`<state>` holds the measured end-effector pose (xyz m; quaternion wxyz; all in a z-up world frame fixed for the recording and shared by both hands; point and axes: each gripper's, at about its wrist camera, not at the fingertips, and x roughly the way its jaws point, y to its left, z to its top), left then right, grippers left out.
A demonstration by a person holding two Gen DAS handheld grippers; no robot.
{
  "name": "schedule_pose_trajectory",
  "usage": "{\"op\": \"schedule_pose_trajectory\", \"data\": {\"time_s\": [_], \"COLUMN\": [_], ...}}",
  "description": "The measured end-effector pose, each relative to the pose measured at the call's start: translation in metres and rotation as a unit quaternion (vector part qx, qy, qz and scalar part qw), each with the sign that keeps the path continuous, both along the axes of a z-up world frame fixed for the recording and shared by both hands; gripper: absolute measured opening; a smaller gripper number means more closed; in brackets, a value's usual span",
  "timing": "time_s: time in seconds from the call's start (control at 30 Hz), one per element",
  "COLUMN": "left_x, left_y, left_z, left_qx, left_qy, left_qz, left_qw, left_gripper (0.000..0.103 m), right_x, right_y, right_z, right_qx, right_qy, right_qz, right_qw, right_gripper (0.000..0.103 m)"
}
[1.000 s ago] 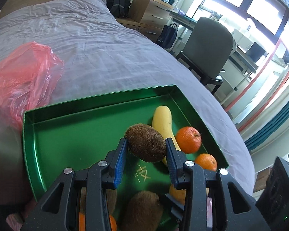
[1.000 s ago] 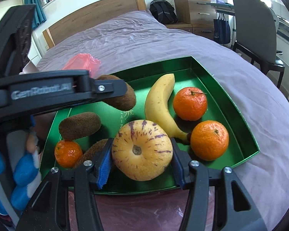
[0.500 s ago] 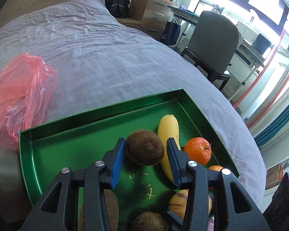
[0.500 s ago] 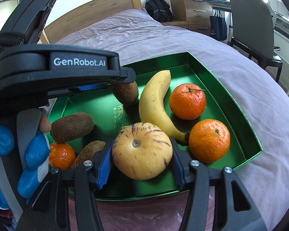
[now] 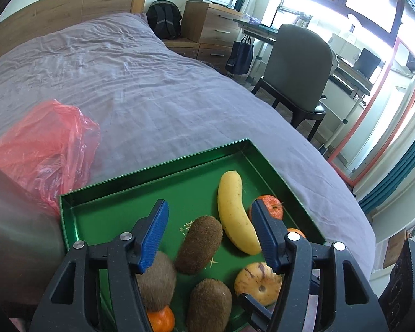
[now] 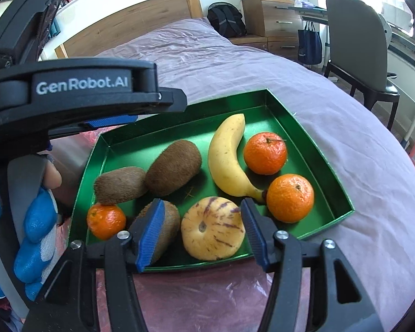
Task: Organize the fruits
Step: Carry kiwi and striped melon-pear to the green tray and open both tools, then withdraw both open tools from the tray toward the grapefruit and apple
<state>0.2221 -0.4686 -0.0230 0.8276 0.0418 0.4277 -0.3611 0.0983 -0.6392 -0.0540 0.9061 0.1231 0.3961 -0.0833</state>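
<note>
- The left gripper (image 5: 210, 235) has its jaws spread wide, holding nothing, above the kiwi (image 5: 199, 244) lying mid-tray beside the banana (image 5: 236, 215).
- The right gripper (image 6: 199, 229) is likewise agape; the purple-streaked yellow melon (image 6: 213, 228) sits between its pads at the near edge of the green tray (image 6: 312, 135), unclamped.
- Outward: two more kiwis (image 6: 120, 184) toward the left edge, tangerines (image 6: 265, 152) by the right edge.
- Judgement: both placements look finished. Next calls for lifting clear and finding any fruit left, perhaps in the red plastic bag (image 5: 44, 144) on the bed (image 5: 152, 83).
</note>
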Motion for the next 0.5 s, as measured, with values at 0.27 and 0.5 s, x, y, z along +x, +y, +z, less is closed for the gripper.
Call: {"op": "schedule_pose_trajectory", "data": {"time_s": [0.27,0.5], "left_x": [-0.040,-0.078], "left_y": [0.038,0.089], "left_z": [0.042,0.063], "left_qx": [-0.016,-0.017], "left_qy": [-0.025,-0.044], "left_qz": [-0.008,0.003], "left_qw": [0.9995,0.9989], "left_gripper": [0.058,0.061], "right_x": [-0.028,-0.059], "right_y": [0.014,0.034], "right_z": [0.027,0.046], "right_qx": [-0.012,-0.025], "right_qy": [-0.006,-0.002], "right_qz": [-0.007,-0.016], "right_qw": [1.000,1.000], "right_gripper": [0.103,0.103]}}
